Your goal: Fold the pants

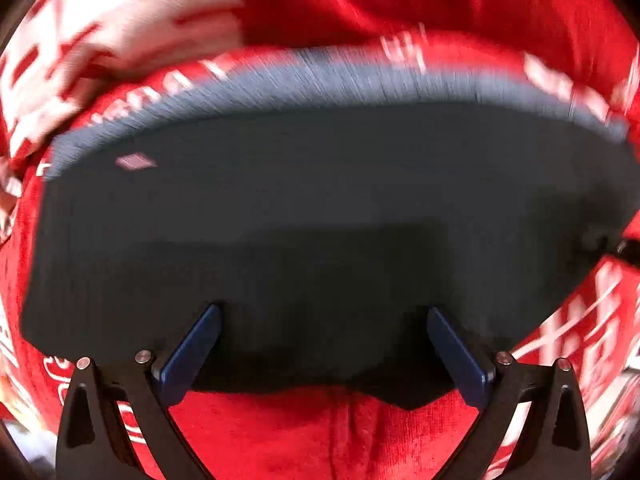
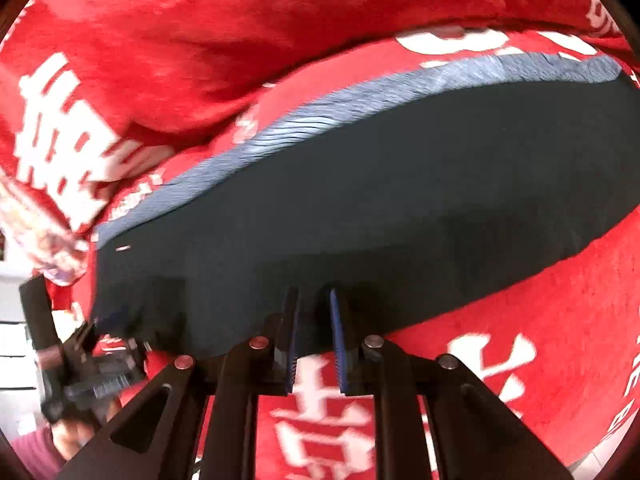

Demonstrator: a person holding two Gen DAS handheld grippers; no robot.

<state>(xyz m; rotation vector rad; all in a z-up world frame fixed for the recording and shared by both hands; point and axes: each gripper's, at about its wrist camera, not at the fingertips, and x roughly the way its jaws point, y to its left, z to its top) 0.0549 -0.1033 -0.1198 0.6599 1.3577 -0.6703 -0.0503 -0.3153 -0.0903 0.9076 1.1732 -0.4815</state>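
Red cloth with white characters (image 2: 500,288) spread under everything. Dark pants (image 1: 304,208) flat on it, already doubled, ribbed waistband at far edge. Soft, light, limp; best pinched at near hem corners. Left tongs (image 1: 322,344) spread wide, empty; right tongs (image 2: 314,336) nearly closed, grip unclear.

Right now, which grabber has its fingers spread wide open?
The left gripper: its blue fingers stand far apart over the dark pants. The right gripper is nearly closed.
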